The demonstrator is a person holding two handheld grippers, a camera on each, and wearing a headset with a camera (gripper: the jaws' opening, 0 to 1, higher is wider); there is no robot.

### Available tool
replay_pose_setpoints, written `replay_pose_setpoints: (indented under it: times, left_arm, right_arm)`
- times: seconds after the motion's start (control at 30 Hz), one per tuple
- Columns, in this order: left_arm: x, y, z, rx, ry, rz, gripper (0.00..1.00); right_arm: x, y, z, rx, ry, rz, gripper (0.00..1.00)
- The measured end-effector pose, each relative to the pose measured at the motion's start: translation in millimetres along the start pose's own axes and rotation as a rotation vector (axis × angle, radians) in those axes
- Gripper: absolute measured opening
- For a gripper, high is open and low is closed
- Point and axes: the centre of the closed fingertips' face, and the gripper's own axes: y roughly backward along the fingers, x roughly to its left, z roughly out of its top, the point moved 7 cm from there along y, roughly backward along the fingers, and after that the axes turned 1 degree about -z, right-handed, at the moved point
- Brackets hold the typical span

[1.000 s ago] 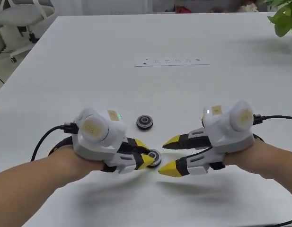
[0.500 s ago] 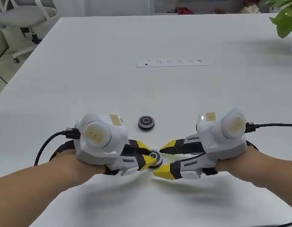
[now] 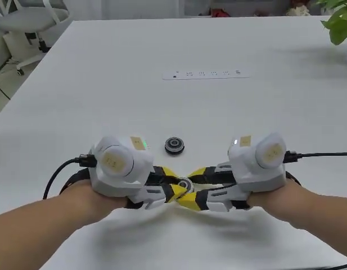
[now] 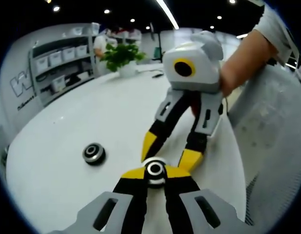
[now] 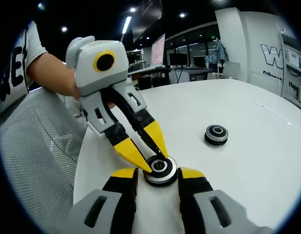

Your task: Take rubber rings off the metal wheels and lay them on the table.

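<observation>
Your left gripper (image 4: 155, 171) is pinching a wheel (image 3: 184, 185) at the near edge of the table (image 3: 162, 101). Your right gripper (image 5: 159, 173) meets it head-on, jaws spread either side of that wheel. A second wheel (image 3: 174, 145) lies just behind them, with a power strip (image 3: 206, 73) well beyond

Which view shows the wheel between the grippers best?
The right gripper view: the wheel sits large and close, its face fully visible, with the left gripper pinching its rim. The left gripper view shows it smaller, between yellow tips. In the head view it's mostly hidden.
</observation>
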Motion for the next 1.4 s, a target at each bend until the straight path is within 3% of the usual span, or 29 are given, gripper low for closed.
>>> replay_pose_setpoints:
  times: [0.13,0.23,0.53,0.63,1.4]
  left_arm:
    - [-0.6,-0.5,0.0,-0.001,0.001,0.004,0.13]
    - [-0.8,-0.6,-0.2,-0.004,0.001,0.006,0.13]
    - [-1.3,-0.1,-0.2,-0.004,-0.003,0.015,0.13]
    - [-1.7,0.1,-0.5,-0.006,-0.005,0.018,0.13]
    - [-1.5,0.9,-1.7,-0.017,0.004,0.022,0.12]
  right_arm:
    - [1.0,-1.7,0.4,0.004,0.013,-0.007,0.3]
    - [0.9,-1.0,0.0,0.022,0.068,-0.026,0.27]
    - [0.5,3.1,-0.9,0.032,0.065,-0.024,0.25]
    - [1.8,4.7,-0.3,0.041,0.098,-0.026,0.24]
    - [-2.1,10.2,-5.5,0.039,0.021,0.005,0.19]
